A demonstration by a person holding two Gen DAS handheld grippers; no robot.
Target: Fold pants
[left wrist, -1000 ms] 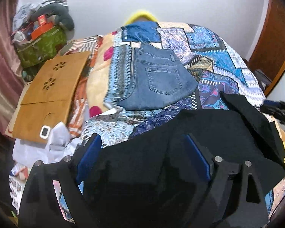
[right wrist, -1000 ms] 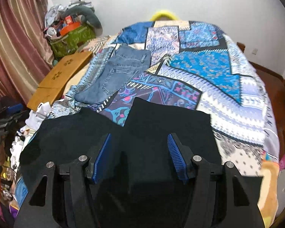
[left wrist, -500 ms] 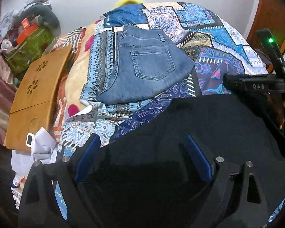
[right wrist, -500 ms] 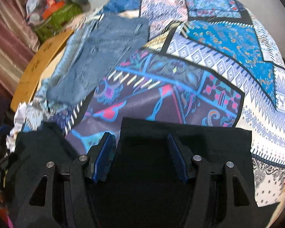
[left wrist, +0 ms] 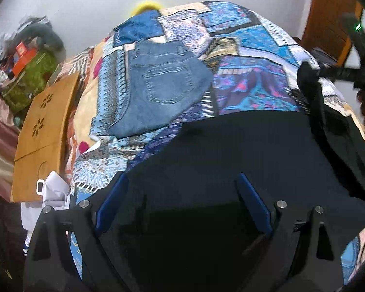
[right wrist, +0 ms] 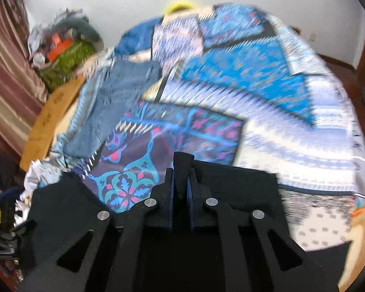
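Black pants [left wrist: 243,150] lie spread across the near end of a patterned bed quilt [left wrist: 255,90]. My left gripper [left wrist: 182,194] is open, its blue-padded fingers [left wrist: 112,199] just above the black cloth. My right gripper [right wrist: 181,187] is shut on a pinched fold of the black pants [right wrist: 182,160], which stands up between its pads; the rest of the pants [right wrist: 236,182] spreads to both sides. The right gripper also shows at the right edge of the left wrist view [left wrist: 338,73], at the pants' raised far corner.
Folded blue jeans [left wrist: 163,90] lie on the quilt beyond the black pants, also in the right wrist view [right wrist: 119,102]. A wooden lap table [left wrist: 41,131] and white cloth [left wrist: 53,189] sit at the bed's left edge. A cluttered green bag [left wrist: 29,73] stands by the wall.
My right gripper has closed on a fold of the black pants and is moving, blurring its view. My left gripper stays open and has shifted slightly over the cloth.
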